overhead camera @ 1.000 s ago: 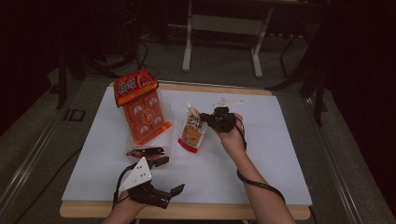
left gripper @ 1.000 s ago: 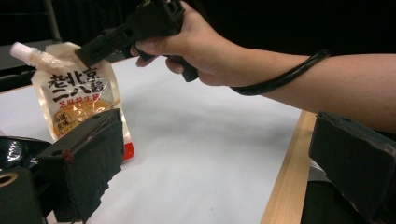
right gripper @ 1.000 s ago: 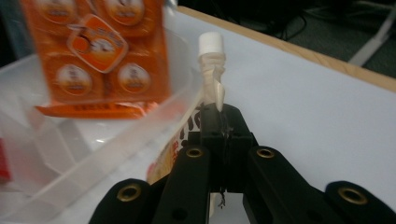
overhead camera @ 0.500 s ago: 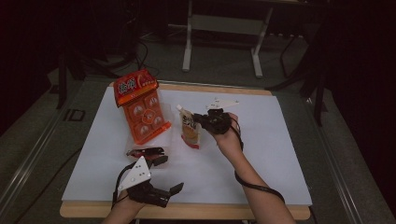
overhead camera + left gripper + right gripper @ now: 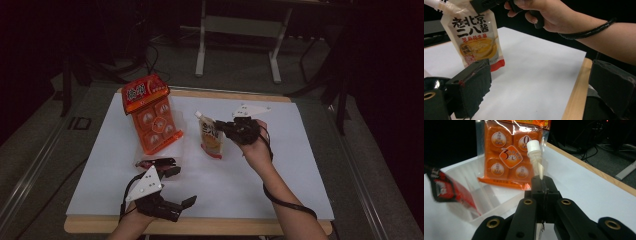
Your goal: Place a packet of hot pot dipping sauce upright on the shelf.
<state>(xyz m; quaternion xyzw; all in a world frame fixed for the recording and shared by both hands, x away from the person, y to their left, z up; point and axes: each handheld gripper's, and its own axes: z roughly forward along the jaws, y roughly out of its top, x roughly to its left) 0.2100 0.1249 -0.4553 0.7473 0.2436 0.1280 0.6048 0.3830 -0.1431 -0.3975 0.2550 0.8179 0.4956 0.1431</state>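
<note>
High view looks forward and down over the whole table (image 5: 300, 190). Gripper views sit close, low. All three share the sauce pouch (image 5: 210, 139).

left gripper (image 5: 172, 207): we see a black body and, on top, a grey three-cornered plate (image 5: 145, 184) with small dark holes.
left jaws: in the left gripper view, two black blocks, matte, with ridged inner faces; a thin red line runs along the top edge of the one at 9 o'clock.
right gripper (image 5: 223, 128): black, with a grey plate (image 5: 250, 110) at 12 o'clock.
right jaw arms: in the right gripper view we count brass-ringed pivot holes (image 5: 528, 201) on black links.
cable (image 5: 586, 32): black, coiled, looped round the right wrist.
sleeves: we see bare forearms.
</note>
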